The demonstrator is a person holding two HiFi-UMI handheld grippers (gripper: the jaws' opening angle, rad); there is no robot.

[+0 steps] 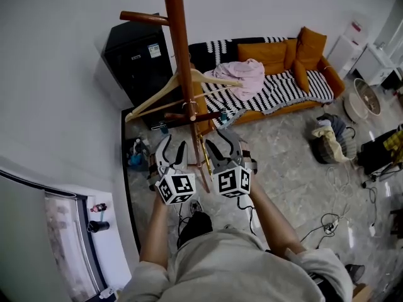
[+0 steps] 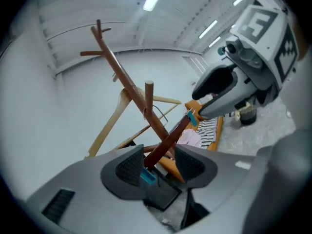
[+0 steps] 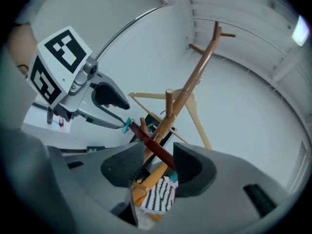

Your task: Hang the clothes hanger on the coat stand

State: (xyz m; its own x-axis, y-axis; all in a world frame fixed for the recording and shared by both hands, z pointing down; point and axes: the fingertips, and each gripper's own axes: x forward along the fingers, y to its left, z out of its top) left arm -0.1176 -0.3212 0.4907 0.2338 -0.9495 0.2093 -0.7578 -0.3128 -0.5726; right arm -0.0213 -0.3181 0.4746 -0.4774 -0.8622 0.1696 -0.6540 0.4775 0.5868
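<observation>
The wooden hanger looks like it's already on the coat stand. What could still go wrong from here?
1. The hanger sits tilted, one arm much lower; a knock to the pole might slide it off.
2. The left tongs and right tongs are open either side of that pole, a dark rod lying between each pair of jaws; pulling back carelessly could snag it and shake the hanger loose.

Extends left forearm (image 1: 154, 231) and right forearm (image 1: 272, 222) forward, side by side. Holds left gripper (image 1: 174, 145) and right gripper (image 1: 219, 138) close together, pointing nearly level and away from the body. Presents both jaw pairs apart, clamping nothing.
</observation>
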